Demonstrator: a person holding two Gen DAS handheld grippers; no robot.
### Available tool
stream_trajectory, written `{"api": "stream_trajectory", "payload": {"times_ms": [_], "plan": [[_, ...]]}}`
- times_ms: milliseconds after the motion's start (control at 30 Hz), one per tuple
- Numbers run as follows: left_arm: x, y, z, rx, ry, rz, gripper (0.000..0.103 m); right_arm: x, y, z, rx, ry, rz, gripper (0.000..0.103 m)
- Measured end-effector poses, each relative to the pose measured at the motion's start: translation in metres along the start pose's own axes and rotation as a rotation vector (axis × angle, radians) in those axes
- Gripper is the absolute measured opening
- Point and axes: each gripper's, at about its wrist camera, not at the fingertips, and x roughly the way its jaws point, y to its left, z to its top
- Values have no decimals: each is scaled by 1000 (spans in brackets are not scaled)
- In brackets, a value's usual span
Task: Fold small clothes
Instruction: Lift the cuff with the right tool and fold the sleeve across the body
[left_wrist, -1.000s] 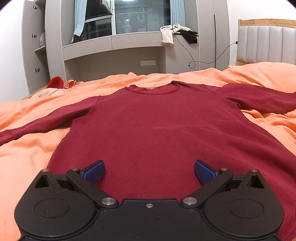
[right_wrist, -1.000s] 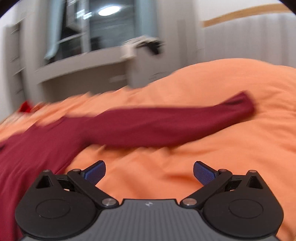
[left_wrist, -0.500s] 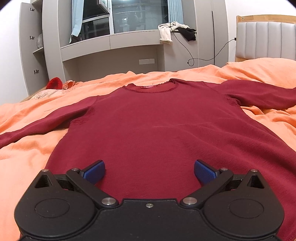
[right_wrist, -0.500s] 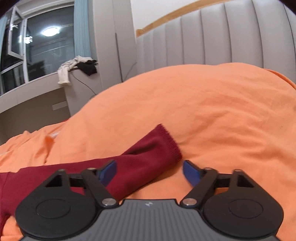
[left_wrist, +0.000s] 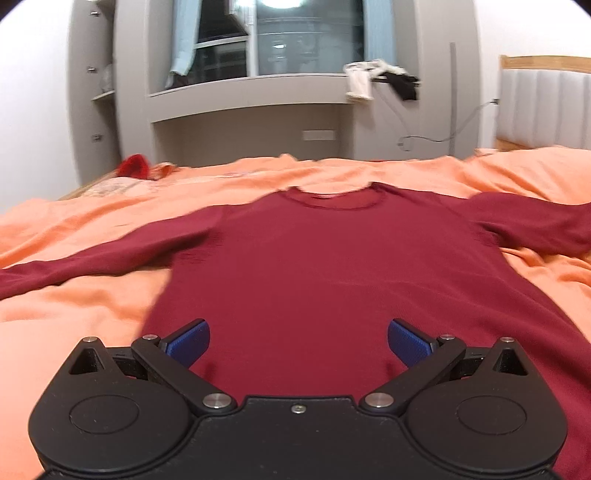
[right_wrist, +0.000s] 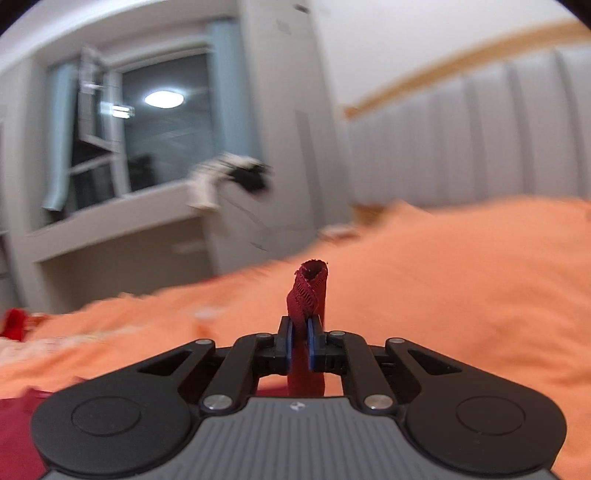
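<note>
- between the right gripper (right_wrist: 299, 341) fingers (right_wrist: 285, 343), nearest its own camera, the cuff (right_wrist: 308, 291) of the dark red top is pinched tight; the jaws have just been closing, and now the pads press on the cloth, whose open end stands up past the tips.
- below the left gripper (left_wrist: 297, 343), the fingers (left_wrist: 188, 341) stand wide apart and grasp nothing; they hang over the hem end of the top (left_wrist: 332, 277), and whether they touch the cloth cannot be told.
- further out in the left view, the top lies front-up and flat on the orange bedcover (left_wrist: 92, 306), neck hole away from the camera, one sleeve stretched out to the left and the other running off to the right.
- step in hand, as i judge it: the first fold, with the right sleeve caught by its end and lifted clear of the bed.
- next move probably calls for carrying that cuff across over the chest and laying the sleeve flat there; the left gripper may need to pin the body so it does not drag.
- only the right view shows the grip itself and the padded headboard (right_wrist: 480, 140) behind the bed.
- only the left view shows the whole spread of the top, and, far off, the window ledge (left_wrist: 258, 88) with clothes draped on it.
</note>
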Motion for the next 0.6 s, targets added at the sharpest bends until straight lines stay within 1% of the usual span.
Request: {"api": "stream_trajectory", "payload": {"times_ms": [67,133,233,300,367,467,600], "plan": [[0,7,3,-16,12,51,102,-10,38,12,-38,-22,85,8],[0,17,5,-47,29,78,102,-22,76,19,-81,-39,169,8],[-3,39,9,-121,51,89,102,-34,136,22,-154,-52,286,8],[-6,55,12,-181,52,94,102,-39,178,16,-193,-48,366,8],[-10,70,14,-231,40,111,102,-48,218,1,-240,-42,439,8],[-15,90,17,-296,22,135,102,-65,279,-33,-339,-29,525,8],[-19,118,18,-387,15,175,102,-80,348,-88,-450,40,623,8]]}}
